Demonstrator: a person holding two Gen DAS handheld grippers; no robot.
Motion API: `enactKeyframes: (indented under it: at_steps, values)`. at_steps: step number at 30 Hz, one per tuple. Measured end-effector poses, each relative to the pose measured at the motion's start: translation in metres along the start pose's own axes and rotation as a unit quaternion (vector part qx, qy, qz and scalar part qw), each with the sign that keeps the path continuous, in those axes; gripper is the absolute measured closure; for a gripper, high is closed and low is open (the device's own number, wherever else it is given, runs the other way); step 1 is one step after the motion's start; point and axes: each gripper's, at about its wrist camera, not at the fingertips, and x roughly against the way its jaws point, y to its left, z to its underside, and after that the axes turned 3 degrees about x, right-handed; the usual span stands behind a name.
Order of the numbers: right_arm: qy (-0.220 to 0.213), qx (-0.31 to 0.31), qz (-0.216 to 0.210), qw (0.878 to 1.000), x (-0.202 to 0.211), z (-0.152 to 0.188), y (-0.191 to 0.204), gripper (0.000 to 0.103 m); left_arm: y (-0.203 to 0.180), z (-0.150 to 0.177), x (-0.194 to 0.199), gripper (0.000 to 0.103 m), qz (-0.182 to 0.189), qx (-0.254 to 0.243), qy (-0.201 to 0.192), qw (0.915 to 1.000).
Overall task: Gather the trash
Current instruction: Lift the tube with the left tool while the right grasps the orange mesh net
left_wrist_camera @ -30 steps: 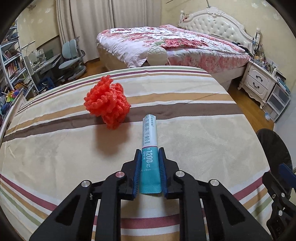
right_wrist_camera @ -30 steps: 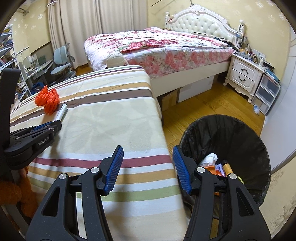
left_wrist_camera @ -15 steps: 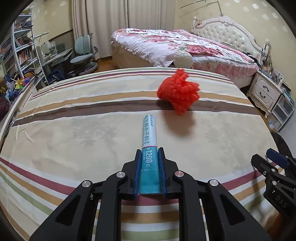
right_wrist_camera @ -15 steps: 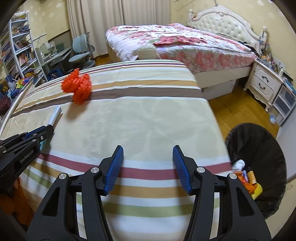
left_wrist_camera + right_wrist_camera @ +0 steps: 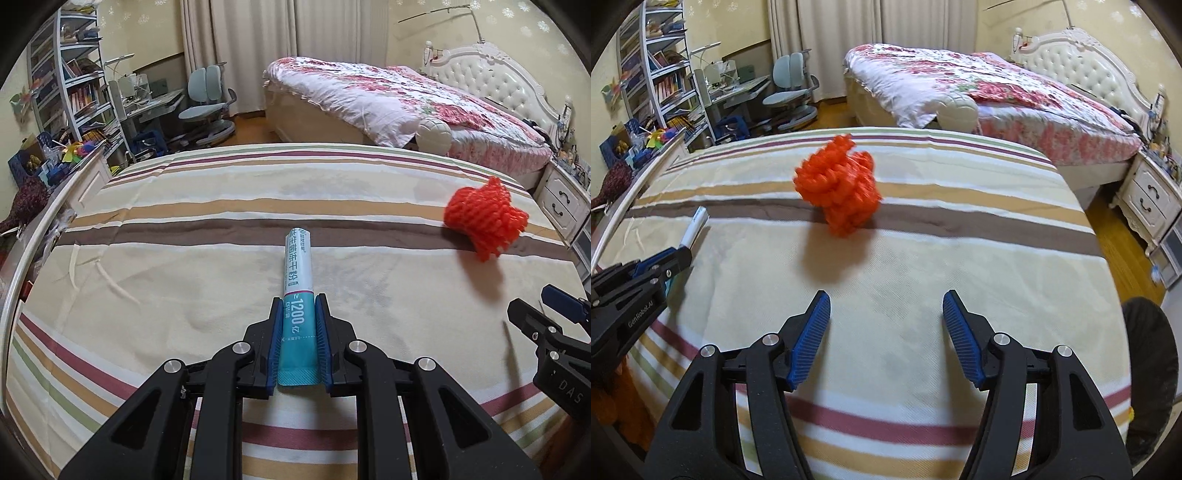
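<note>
My left gripper (image 5: 297, 308) is shut on a teal and white sachet stick (image 5: 298, 273), which pokes forward over the striped bedspread (image 5: 184, 258). An orange foam net ball (image 5: 484, 225) lies to the right in the left wrist view. In the right wrist view the same orange foam net ball (image 5: 838, 190) sits ahead and a little left of my right gripper (image 5: 886, 308). Its jaws are opening, with nothing between them. The left gripper (image 5: 670, 260) and its sachet stick (image 5: 694, 227) show at that view's left edge.
A black-lined trash bin (image 5: 1148, 373) stands on the floor at the bed's right side. Beyond the striped bed are a floral bed (image 5: 979, 85), a white nightstand (image 5: 1148, 199), a desk with chairs (image 5: 783, 96) and a bookshelf (image 5: 70, 81).
Both views have swung left across the bed: the orange net ball shifted right in each, and the bin slid to the right edge. My right jaws have spread wider. The left grip is unchanged.
</note>
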Motion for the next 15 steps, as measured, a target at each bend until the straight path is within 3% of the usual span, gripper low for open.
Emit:
enactKeyframes:
  at_steps: [15]
  values:
    - [0.004, -0.01, 0.002, 1.0, -0.044, -0.046, 0.027, 0.036, 0.024, -0.007, -0.014, 0.084, 0.006, 0.017, 0.013, 0.9998]
